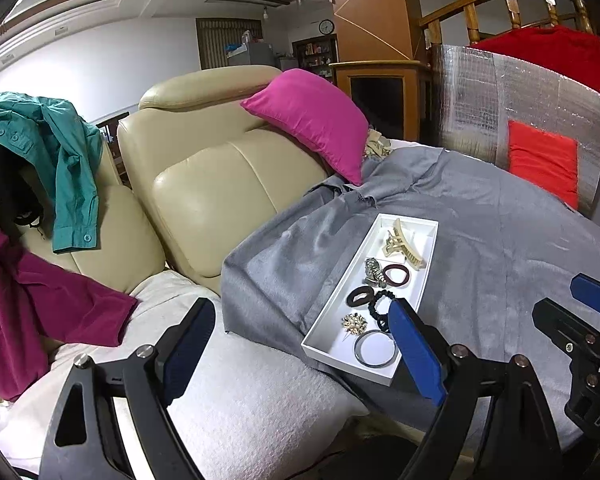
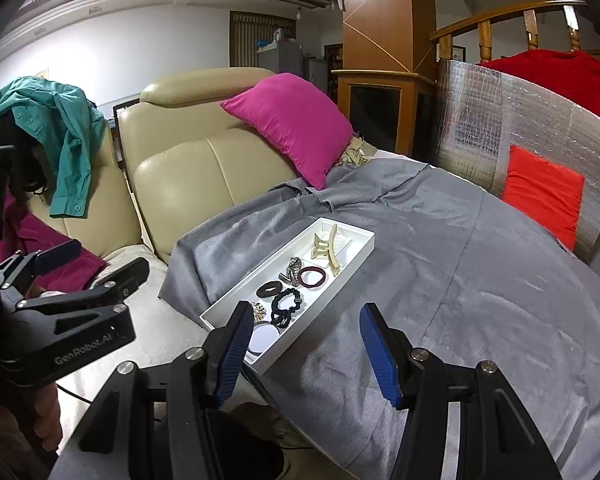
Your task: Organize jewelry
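With both my left claw [image 1: 304, 348] and right claw [image 2: 306, 350] spread wide and holding nothing, I should descend slowly over the long white rectangular tray [image 2: 354, 262] on the grey cloth [image 2: 440, 280], singling out one piece inside it, such as the silver bangle [image 1: 374, 349] at its near end.

Beige leather sofa [image 1: 204, 184] under white walls [image 1: 100, 64] — wooden pillar [image 1: 374, 12] behind.

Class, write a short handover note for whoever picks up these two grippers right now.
Left gripper: open, empty, near the tray's close end.
Right gripper: open, empty, just short of the tray.
White tray sits on the grey cloth. It holds a cream hair claw, watch, maroon hair tie, two black hair ties, brooch and bangle.
Done: everything seen lies in the tray.
Left: unclear; perhaps sorting within it.
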